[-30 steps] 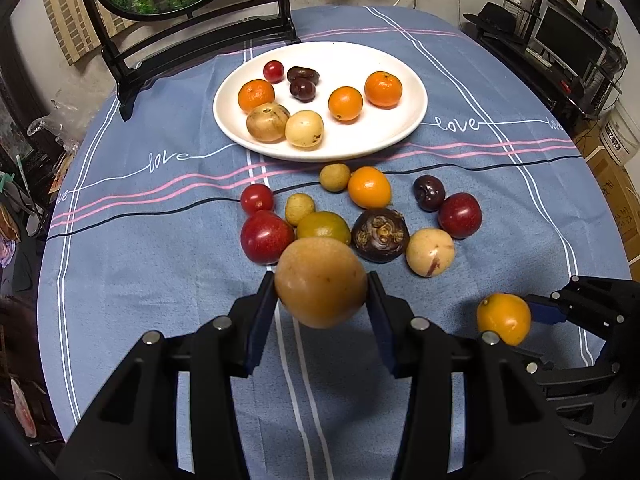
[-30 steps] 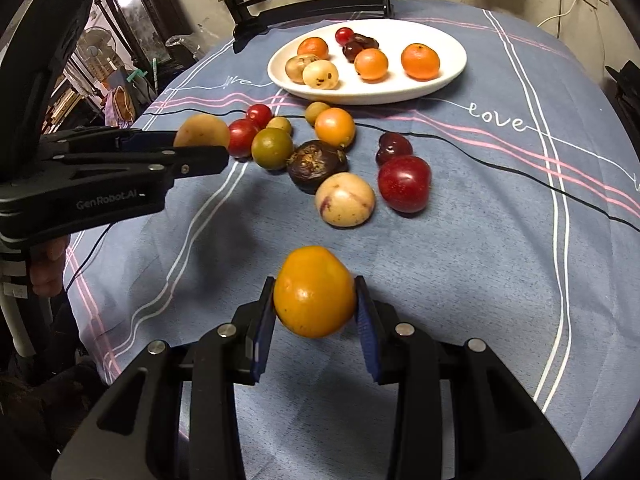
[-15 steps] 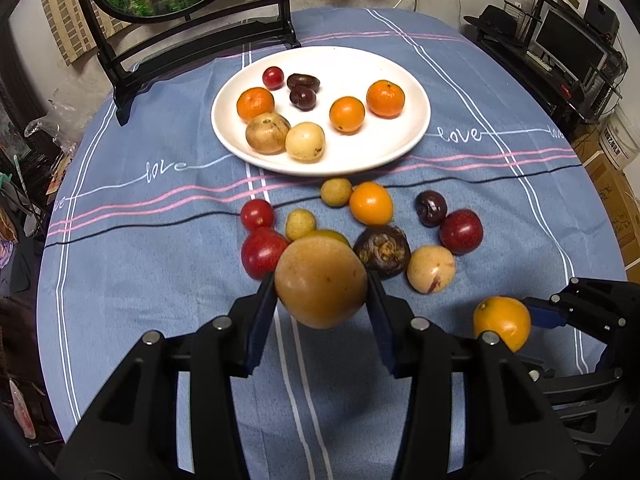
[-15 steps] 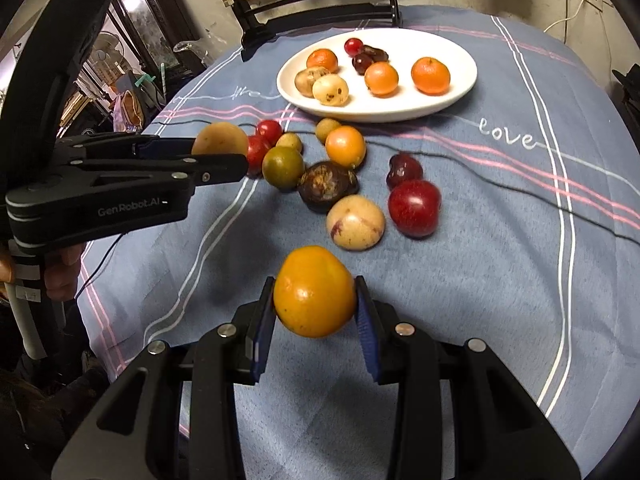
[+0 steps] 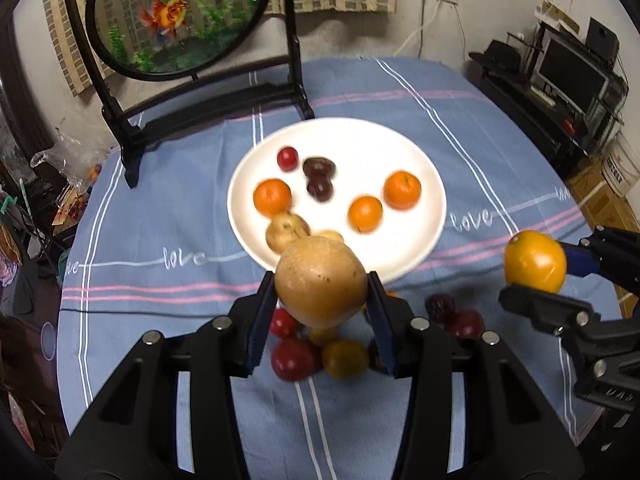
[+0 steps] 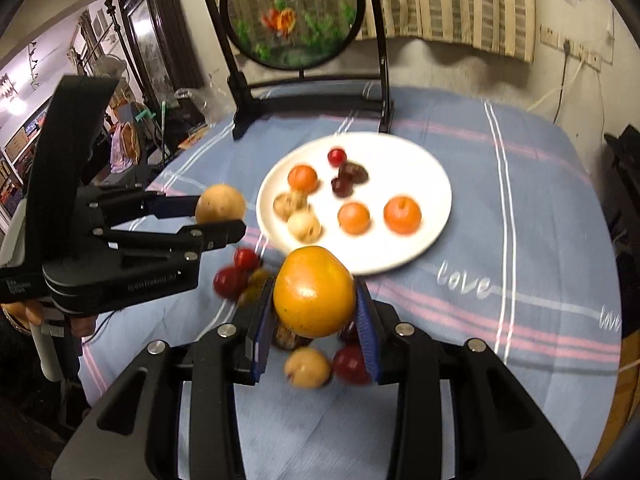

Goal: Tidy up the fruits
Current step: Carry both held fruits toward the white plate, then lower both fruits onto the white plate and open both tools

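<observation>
My left gripper (image 5: 320, 300) is shut on a tan round fruit (image 5: 320, 280), held above the loose fruits and just short of the white plate (image 5: 408, 152). It also shows in the right wrist view (image 6: 220, 206). My right gripper (image 6: 314, 312) is shut on an orange (image 6: 314, 290), also seen in the left wrist view (image 5: 535, 262), to the plate's right. The plate (image 6: 424, 168) holds several small fruits. Loose red and yellow fruits (image 5: 296, 358) lie on the cloth under both grippers.
A blue striped tablecloth (image 5: 160, 200) covers the round table. A black stand with a round fish picture (image 5: 176, 16) is behind the plate. Shelves with electronics (image 5: 568, 72) stand at the right; clutter sits past the left edge.
Both grippers have lifted and moved forward toward the plate with their fruits. The loose fruits now lie below the fingers. The view tilted up, so the fish stand shows.
</observation>
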`<action>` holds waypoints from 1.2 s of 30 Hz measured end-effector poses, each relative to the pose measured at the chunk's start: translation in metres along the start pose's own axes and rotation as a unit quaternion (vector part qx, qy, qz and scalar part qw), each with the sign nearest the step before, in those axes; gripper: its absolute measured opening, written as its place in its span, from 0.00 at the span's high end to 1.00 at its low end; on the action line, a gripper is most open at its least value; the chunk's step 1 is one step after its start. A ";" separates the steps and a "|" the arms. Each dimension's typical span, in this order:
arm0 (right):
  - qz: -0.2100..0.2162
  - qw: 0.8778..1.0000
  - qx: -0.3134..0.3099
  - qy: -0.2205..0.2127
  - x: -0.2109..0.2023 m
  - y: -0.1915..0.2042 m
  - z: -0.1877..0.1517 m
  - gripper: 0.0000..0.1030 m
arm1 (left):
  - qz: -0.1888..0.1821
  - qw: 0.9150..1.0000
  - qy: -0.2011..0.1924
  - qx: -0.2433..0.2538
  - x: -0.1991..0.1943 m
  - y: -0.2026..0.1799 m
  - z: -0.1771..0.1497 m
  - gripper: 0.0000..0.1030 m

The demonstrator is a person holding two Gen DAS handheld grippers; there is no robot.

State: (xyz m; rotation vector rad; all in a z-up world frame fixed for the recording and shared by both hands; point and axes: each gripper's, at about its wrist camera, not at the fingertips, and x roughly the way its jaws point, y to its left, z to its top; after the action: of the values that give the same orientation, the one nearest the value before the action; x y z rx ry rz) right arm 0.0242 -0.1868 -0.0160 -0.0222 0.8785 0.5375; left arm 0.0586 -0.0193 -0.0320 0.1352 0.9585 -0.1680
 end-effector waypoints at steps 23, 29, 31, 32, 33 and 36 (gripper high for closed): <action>-0.020 0.997 0.044 0.057 0.133 -0.063 0.086 0.63 | 0.026 0.999 0.046 -0.001 0.103 0.002 0.063 0.56; -0.037 0.995 0.038 0.080 0.159 -0.068 0.091 0.62 | 0.032 0.997 0.063 -0.004 0.125 0.004 0.064 0.55; -0.050 0.995 0.033 0.085 0.164 -0.068 0.093 0.55 | 0.031 0.997 0.070 -0.011 0.130 0.006 0.065 0.52; -0.054 0.995 0.032 0.079 0.163 -0.069 0.094 0.44 | 0.033 0.997 0.069 -0.013 0.131 0.007 0.065 0.42; -0.054 0.996 0.034 0.069 0.161 -0.069 0.095 0.34 | 0.038 0.997 0.062 -0.014 0.129 0.007 0.066 0.38; -0.050 0.997 0.028 0.059 0.156 -0.069 0.097 0.34 | 0.038 0.998 0.056 -0.013 0.127 0.008 0.068 0.37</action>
State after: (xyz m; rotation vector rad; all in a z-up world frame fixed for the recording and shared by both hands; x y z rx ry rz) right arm 0.2069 -0.1558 -0.0820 -0.0462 1.0033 0.4216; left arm 0.1859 -0.0346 -0.0978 0.1579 1.0644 -0.0780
